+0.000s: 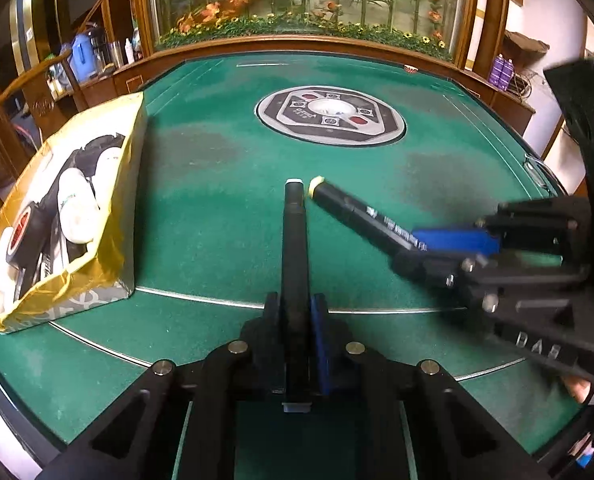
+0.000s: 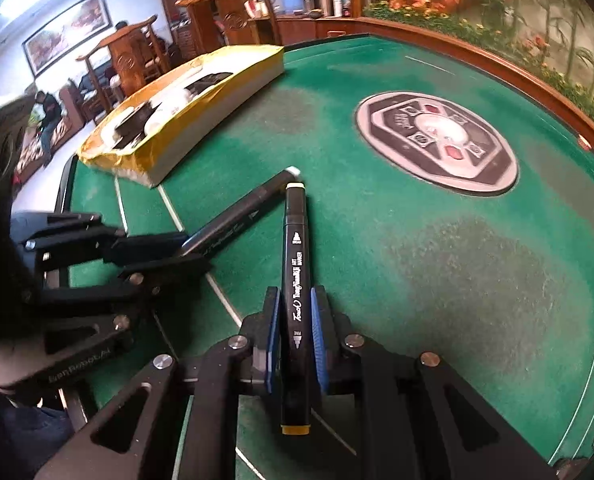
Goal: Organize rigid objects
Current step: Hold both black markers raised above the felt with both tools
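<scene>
Markers: each tool clenches one lengthwise, left tool (image 1: 296,320) holding the white-capped marker (image 1: 295,232), right tool (image 2: 295,336) the yellow-capped marker (image 2: 295,280), tips nearly touching, box (image 1: 69,216) nearer the left.

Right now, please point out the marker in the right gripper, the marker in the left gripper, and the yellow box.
Yellow-capped marker (image 2: 295,264), right wrist view, printed barrel.
White-capped marker (image 1: 295,240), left wrist view, black barrel.
Yellow box (image 1: 131,152), left wrist view, right rim.
</scene>
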Action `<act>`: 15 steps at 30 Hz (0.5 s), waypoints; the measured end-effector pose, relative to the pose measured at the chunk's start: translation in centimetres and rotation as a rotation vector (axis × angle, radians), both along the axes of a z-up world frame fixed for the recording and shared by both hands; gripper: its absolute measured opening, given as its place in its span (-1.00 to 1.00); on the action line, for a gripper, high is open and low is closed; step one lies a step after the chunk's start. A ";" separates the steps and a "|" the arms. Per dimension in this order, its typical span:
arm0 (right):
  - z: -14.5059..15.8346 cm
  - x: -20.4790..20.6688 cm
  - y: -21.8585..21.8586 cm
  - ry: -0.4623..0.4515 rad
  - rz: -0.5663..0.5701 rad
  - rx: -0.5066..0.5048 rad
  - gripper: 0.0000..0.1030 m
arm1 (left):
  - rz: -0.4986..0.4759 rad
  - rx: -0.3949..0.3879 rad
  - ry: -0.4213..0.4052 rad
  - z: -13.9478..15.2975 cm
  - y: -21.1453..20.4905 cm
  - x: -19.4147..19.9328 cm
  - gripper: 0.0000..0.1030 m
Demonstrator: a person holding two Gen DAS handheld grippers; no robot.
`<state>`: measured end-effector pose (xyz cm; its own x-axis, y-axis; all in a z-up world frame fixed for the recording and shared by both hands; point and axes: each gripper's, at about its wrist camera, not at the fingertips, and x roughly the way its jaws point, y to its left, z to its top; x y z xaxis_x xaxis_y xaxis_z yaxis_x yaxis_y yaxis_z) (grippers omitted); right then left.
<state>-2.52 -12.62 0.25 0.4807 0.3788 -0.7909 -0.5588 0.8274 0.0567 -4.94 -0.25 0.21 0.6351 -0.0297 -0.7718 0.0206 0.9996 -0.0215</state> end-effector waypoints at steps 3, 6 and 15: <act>0.7 -0.3 -0.2 -0.030 -0.005 0.031 -0.72 | 0.006 0.000 -0.037 0.6 -0.1 -0.4 -0.72; 1.0 -0.4 -0.3 -0.044 -0.010 0.051 -0.72 | 0.037 0.046 -0.090 1.4 -0.2 -0.9 -0.72; 1.6 -0.1 -0.9 -0.058 -0.035 0.108 -0.72 | 0.168 0.138 -0.181 2.7 1.7 -1.6 -0.72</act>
